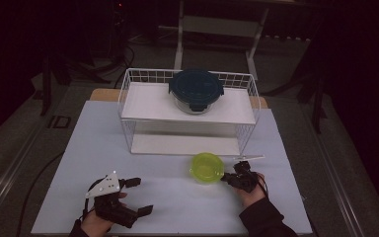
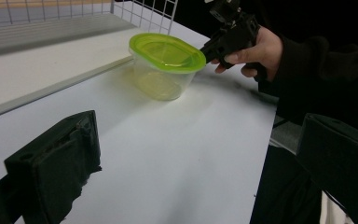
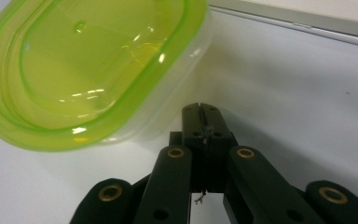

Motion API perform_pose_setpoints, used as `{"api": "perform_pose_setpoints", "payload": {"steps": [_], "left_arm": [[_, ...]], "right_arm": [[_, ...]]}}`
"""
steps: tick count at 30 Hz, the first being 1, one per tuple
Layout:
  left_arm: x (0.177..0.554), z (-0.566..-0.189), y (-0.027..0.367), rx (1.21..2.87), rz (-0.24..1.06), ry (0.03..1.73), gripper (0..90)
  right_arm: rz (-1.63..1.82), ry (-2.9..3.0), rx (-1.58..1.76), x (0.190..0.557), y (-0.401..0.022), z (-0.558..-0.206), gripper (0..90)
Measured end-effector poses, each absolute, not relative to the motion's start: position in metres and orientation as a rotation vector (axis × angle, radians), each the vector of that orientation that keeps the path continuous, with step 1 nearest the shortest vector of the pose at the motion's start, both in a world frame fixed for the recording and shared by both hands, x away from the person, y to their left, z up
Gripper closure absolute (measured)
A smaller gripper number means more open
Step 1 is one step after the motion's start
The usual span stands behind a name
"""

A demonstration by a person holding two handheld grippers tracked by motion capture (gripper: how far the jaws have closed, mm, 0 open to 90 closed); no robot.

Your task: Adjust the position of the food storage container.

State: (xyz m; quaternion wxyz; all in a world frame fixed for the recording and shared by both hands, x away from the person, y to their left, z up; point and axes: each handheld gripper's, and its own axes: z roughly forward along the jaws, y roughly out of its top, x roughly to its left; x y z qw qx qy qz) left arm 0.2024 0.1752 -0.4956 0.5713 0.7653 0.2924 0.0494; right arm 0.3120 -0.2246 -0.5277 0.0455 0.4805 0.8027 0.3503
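Green-lidded tub [image 1: 207,167] sits on the bench [image 1: 177,207] just in front of the wire rack [image 1: 128,94], w/ right gripper [image 1: 227,178] at its rim, fingers fully closed, nothing held. Risk: closed tips just shove the light tub along or tip it vs. grabbing it. Left gripper [image 1: 140,196] is wide open, empty, well apart, so can't steady it.

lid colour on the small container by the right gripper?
Translucent lime green lid on a clear tub; shows best in the right gripper view.
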Motion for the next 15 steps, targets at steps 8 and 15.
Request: {"api": "perform_pose_setpoints", "payload": {"steps": [8, 15], "left_arm": [[0.202, -0.496, 0.175, 1.793, 0.114, 0.687, 0.0], [0.202, -0.496, 0.176, 1.794, 0.114, 0.685, 0.0]], "right_arm": [[1.056, 2.48, 1.431, 0.316, -0.209, -0.53, 90.0], [1.07, 2.499, 1.408, 0.321, -0.194, -0.531, 90.0]]}}
